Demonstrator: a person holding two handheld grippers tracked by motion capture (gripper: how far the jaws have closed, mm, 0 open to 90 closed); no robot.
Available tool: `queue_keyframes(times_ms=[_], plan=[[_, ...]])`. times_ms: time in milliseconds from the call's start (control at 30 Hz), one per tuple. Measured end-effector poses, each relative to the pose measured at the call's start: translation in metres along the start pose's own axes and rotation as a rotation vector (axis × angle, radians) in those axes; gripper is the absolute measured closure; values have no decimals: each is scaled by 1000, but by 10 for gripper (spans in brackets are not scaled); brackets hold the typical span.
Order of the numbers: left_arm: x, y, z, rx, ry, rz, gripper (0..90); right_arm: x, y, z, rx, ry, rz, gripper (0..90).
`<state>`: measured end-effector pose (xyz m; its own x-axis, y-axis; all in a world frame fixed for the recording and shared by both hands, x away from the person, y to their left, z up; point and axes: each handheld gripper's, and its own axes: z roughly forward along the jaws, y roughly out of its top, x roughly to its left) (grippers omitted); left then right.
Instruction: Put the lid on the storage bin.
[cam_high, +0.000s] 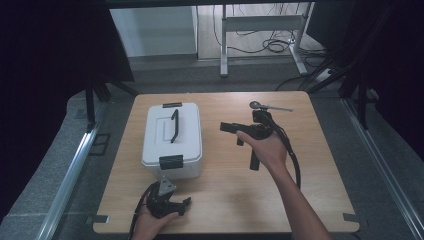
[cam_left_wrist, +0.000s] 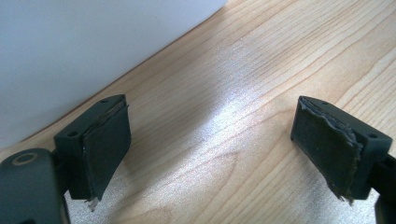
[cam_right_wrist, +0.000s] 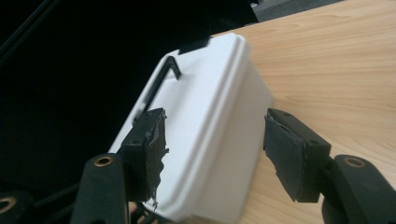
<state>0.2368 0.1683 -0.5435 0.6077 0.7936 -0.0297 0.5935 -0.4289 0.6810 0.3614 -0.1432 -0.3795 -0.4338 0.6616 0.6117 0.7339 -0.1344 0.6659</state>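
White box (cam_high: 172, 135) with black handle (cam_high: 174, 125) and black latches | pale wood-grain table (cam_high: 320, 165) | black grippers, left (cam_high: 175, 205), right (cam_high: 231, 127) | silver spoon (cam_high: 270, 106) | dark grey pads (cam_left_wrist: 327, 149)

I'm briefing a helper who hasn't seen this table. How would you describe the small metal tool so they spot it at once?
Start at the wooden table and find the white box with the black handle on its left half. Look across to the far right corner, just beyond the right gripper. There lies the metal tool: a thin silver rod with a round head, the only shiny object on the table.
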Motion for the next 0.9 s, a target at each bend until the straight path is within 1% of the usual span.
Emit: queue_keyframes(times_ms=[33, 67, 100, 200, 233, 267, 300, 333, 367, 433, 467, 500, 533, 567, 600, 633, 733, 900], plan=[[0, 0, 0, 0, 0, 0, 120, -5, -3, -5, -6, -2, 2, 381], [0, 0, 0, 0, 0, 0, 120, -5, -3, -5, -6, -2, 2, 381], [0, 0, 0, -2, 0, -2, 119, -15, -9, -15, -16, -10, 2, 375], [0, 0, 0, -3, 0, -3, 120, -30, -20, -29, -36, -18, 13, 369], [0, 0, 0, -3, 0, -3, 120, -30, -20, -29, -36, -18, 13, 369], [0, 0, 0, -3, 1, -3, 120, -40, -29, -38, -39, -22, 26, 368], [0, 0, 0, -3, 0, -2, 120, -45, -33, -41, -42, -25, 31, 367], [0, 0, 0, -3, 0, -2, 120, -45, -33, -41, -42, -25, 31, 367], [0, 0, 0, -3, 1, -2, 119, -55, -43, -48, -41, -37, 34, 366], [0, 0, 0, -1, 0, 0, 120, -64, -52, -53, -26, -54, 34, 366], [0, 0, 0, -1, 0, 0, 120, -64, -52, -53, -26, -54, 34, 366], [0, 0, 0, -1, 0, 0, 119, -69, -57, -55, -24, -60, 35, 366], [0, 0, 0, -1, -1, -2, 119, -76, -65, -59, -18, -67, 37, 365], [0, 0, 0, 0, -2, -1, 119, -79, -69, -61, -16, -68, 41, 365], [0, 0, 0, 0, -2, -1, 119, -79, -69, -61, -16, -68, 41, 365], [0, 0, 0, -1, -2, -1, 119, -85, -77, -65, -10, -69, 47, 363], [0, 0, 0, 0, -2, 0, 118, -90, -85, -67, 2, -69, 50, 358], [3, 1, 1, -1, -13, 9, 115, -95, -92, -67, 22, -70, 53, 348]])
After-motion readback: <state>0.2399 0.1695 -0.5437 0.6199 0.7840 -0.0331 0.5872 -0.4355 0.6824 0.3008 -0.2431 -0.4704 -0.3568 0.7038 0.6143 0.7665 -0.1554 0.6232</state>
